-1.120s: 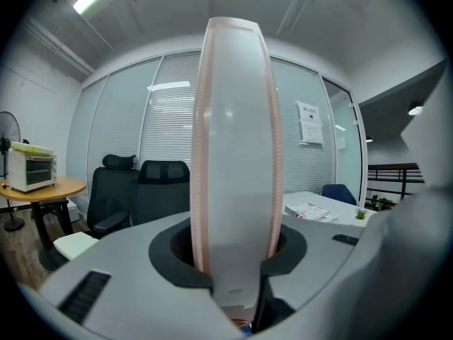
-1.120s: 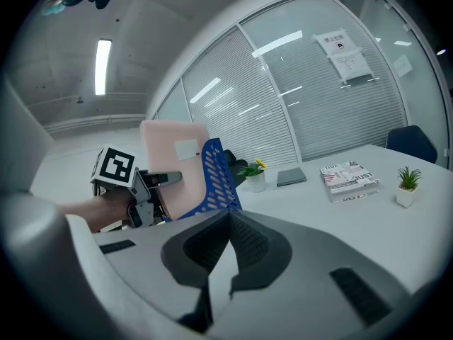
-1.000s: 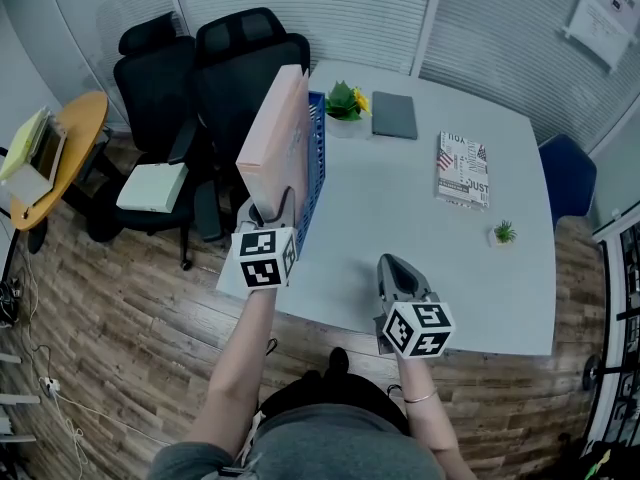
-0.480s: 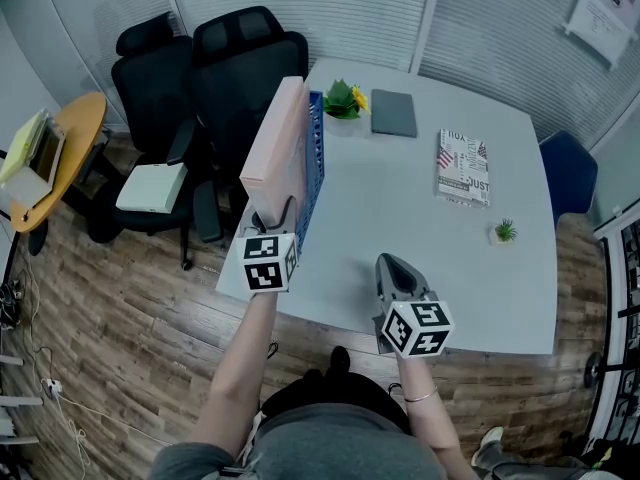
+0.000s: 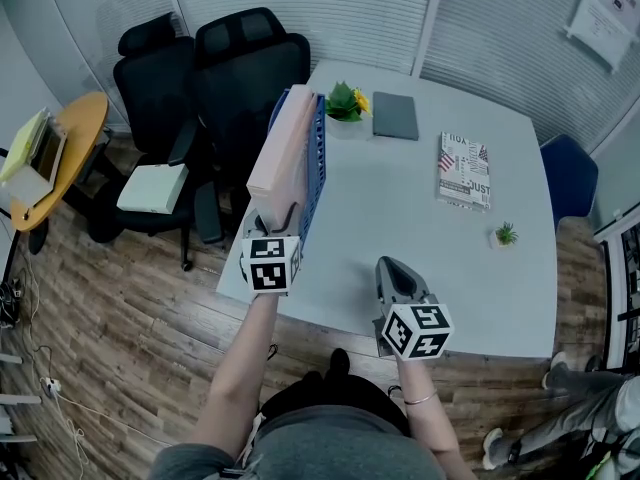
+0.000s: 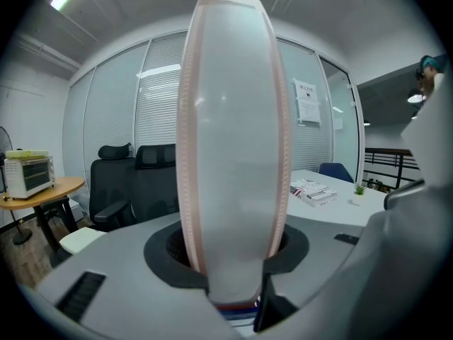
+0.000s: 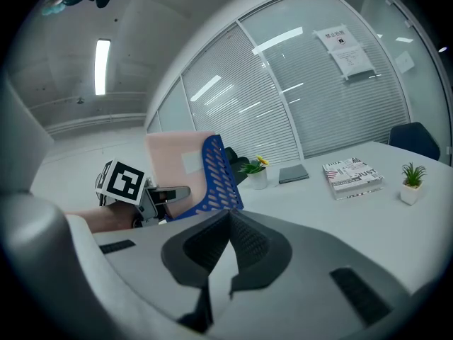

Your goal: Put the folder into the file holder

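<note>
Left gripper (image 5: 274, 220) has just been opening its jaws around the pink folder (image 5: 285, 153), now standing in the blue file holder (image 5: 316, 163) at the desk's (image 5: 420, 238) left edge. It looks light, stiff and slick; pinch its spine low.

The folder (image 5: 280, 153) has a smooth, matt pale-pink cover; card or plastic cannot be determined. The file holder (image 5: 315, 168), at the left edge of the desk (image 5: 400, 238), is blue perforated plastic. Desk top smooth and matt; floor (image 5: 120, 308) wood-grain planks.
</note>
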Available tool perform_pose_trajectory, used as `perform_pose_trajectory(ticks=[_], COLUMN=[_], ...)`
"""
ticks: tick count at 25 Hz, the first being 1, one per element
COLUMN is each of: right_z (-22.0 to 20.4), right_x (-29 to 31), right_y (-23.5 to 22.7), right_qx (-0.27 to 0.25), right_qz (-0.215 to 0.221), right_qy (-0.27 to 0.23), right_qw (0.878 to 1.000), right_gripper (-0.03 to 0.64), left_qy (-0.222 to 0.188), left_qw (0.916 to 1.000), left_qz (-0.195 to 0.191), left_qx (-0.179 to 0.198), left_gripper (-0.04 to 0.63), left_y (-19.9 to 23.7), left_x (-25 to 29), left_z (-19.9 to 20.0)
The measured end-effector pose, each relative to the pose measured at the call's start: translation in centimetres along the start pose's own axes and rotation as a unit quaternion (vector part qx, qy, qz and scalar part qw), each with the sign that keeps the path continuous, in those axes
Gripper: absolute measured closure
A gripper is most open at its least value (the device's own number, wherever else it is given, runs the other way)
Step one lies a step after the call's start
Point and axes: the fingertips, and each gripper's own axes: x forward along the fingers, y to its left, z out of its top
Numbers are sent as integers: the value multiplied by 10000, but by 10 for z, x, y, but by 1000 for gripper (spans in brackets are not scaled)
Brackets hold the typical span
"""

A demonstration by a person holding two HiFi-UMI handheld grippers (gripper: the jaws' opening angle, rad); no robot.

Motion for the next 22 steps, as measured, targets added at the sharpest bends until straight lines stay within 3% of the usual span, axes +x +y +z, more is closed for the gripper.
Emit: perform_pose_trajectory(ticks=[11,22], right_z=[-1,-7], right_x=[-2,-4], right_y=[6,17], right_qx=[-12,-11], right_qz=[64,123], right_qy=[38,98], right_qw=[10000,9999], right_gripper=[611,609], left_qy=[307,419], left_qw=[9993,9983], left_qz=[14,-226], left_qx=[214,-338], left_gripper=[406,376], left_y=[0,-2], left_x=[-1,-33], left_z=[-9,-37])
